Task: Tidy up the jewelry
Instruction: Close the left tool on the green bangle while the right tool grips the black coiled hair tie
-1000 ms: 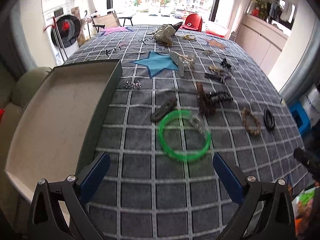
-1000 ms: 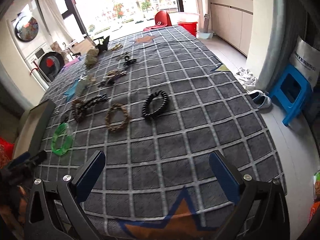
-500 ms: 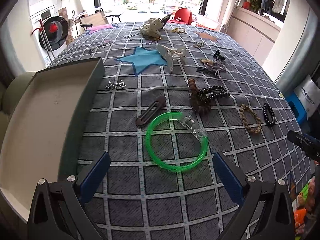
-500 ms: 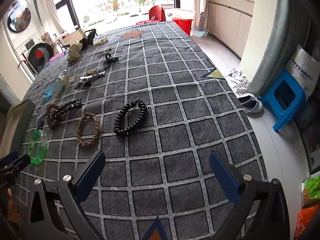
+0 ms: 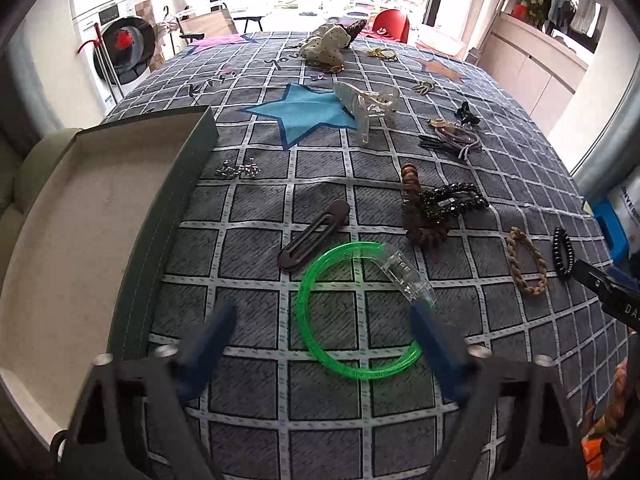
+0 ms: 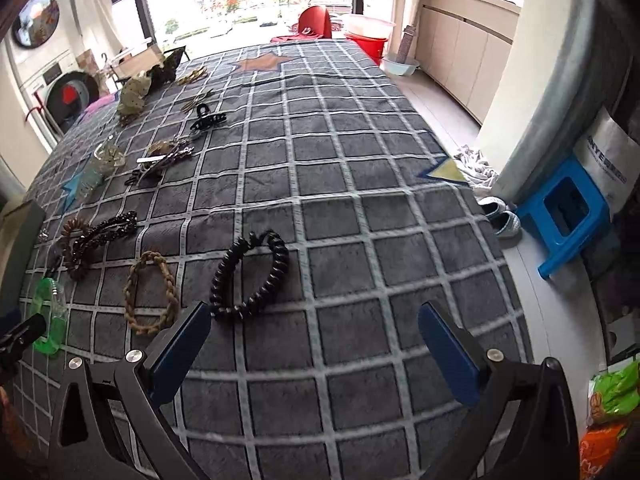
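Grey-green card formed the wall of the open box (image 5: pixel 176 200), which stood at the left edge of the checked cloth (image 5: pixel 320 184); what showed of its pale floor held no jewelry. In my judgement the sorting had barely begun, with every visible piece outstanding.

Just right of the box wall lay a small silver piece (image 5: pixel 239 169). Further right lay a dark flat hair clip (image 5: pixel 314 235), touching or nearly touching the green bangle (image 5: pixel 360 310). The left gripper (image 5: pixel 324 336) was over that bangle with its jaws closing. The bangle's near portion lay between the blue fingers (image 5: pixel 434 346); the right-hand finger overlapped the rim in the view, but whether it pressed there could not be told, and the left-hand finger stood clear, so nothing was gripped.

Right of the bangle lay a brown coil tie (image 5: pixel 416 216) tangled with a black beaded clip (image 5: pixel 456 200), then a braided tan band (image 6: pixel 150 292), then a black spiral tie (image 6: pixel 250 276).

The right gripper (image 6: pixel 314 338) stood wide open and empty, its left-hand finger just beside the spiral tie's near end.

Well beyond the bangle, a clear claw clip (image 5: pixel 366 106) and other pieces also awaited collection.
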`<state>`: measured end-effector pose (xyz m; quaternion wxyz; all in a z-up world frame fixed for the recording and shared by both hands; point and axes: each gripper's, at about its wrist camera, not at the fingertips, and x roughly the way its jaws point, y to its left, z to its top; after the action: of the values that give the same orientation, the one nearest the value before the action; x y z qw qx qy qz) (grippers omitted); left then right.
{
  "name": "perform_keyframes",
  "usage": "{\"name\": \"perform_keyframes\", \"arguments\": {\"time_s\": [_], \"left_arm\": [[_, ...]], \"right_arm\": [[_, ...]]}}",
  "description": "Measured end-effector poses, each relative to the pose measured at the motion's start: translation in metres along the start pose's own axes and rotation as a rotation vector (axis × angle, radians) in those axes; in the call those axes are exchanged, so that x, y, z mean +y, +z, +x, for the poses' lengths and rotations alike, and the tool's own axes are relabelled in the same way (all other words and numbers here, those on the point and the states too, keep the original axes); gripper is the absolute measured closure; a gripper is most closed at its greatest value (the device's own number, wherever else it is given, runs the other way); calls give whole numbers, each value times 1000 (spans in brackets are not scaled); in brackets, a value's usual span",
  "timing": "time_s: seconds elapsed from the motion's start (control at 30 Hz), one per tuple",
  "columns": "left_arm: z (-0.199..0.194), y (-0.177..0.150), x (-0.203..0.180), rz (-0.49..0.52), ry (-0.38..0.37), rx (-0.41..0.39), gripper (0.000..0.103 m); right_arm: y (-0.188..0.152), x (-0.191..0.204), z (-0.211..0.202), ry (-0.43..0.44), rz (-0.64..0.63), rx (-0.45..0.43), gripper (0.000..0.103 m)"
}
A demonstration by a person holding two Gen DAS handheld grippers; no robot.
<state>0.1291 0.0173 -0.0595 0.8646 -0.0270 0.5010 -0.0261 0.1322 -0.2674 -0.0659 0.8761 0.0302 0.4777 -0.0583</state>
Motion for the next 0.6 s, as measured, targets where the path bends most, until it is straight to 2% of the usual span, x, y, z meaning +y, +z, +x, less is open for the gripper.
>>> {"name": "perform_keyframes", "arguments": {"time_s": [0.07,0.13,0.23,0.3,0.33,0.37,0.4,0.47,0.53,0.6], "left_arm": [[3,0,-2,-2,7,7,26],[5,-1,-3,1,20,9,38],[7,-1,-7,14,39,1,42],[6,-1,-8,21,43,-7,53],[6,-1,-9,21,41,-8,62],[5,-1,-9,22,39,-9,71],[5,-1,-9,22,37,-8,75],[4,-1,-7,18,34,-9,94],[3,-2,-6,17,21,-9,94],[2,-3,-7,22,11,-7,94]], "right_arm": [[2,6,8,3,-18,13,0],[3,13,15,-3,-36,21,0],[3,18,21,-8,-47,11,0],[5,18,23,-4,-37,4,1],[5,18,23,-3,-36,0,1],[5,19,22,0,-39,-5,3],[5,20,22,2,-44,-8,6],[5,22,19,15,-54,-17,13],[4,24,17,23,-61,-22,20],[4,27,14,32,-68,-29,35]]}}
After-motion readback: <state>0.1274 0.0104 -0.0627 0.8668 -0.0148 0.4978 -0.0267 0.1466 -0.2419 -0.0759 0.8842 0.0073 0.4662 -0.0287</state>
